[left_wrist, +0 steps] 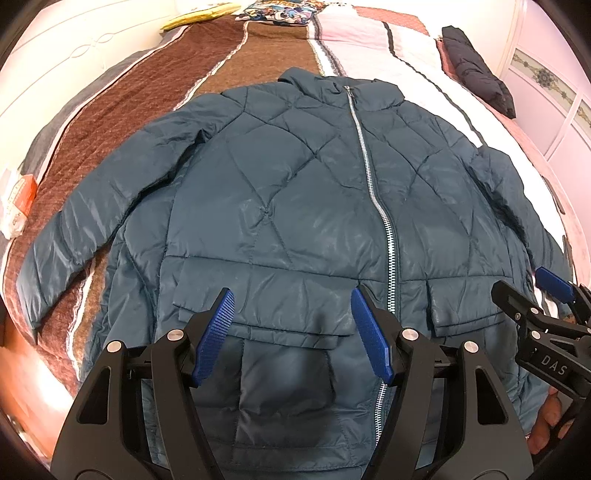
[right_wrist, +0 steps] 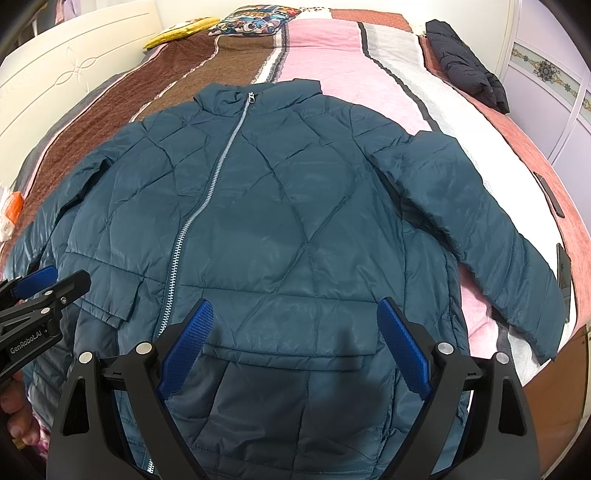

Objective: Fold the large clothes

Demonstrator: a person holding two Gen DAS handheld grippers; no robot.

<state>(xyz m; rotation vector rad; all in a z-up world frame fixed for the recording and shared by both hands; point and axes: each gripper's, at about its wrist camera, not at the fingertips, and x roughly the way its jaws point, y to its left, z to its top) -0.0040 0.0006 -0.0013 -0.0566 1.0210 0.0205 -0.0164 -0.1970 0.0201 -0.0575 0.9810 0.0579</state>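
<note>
A teal quilted puffer jacket (left_wrist: 295, 206) lies flat and face up on the bed, zipped, collar away from me, both sleeves spread to the sides. It also shows in the right wrist view (right_wrist: 295, 229). My left gripper (left_wrist: 291, 299) is open and empty, hovering over the jacket's lower front by the left pocket flap. My right gripper (right_wrist: 295, 310) is open and empty over the lower front by the right pocket flap. Each gripper shows at the edge of the other's view: the right one (left_wrist: 546, 291) and the left one (right_wrist: 44, 284).
The bed has a striped brown, pink and white blanket (right_wrist: 317, 51). A folded dark jacket (right_wrist: 465, 70) lies at its far right. A yellow pillow (right_wrist: 181, 31) and a patterned cushion (right_wrist: 255, 20) are at the far end. A white headboard (right_wrist: 66, 70) is left.
</note>
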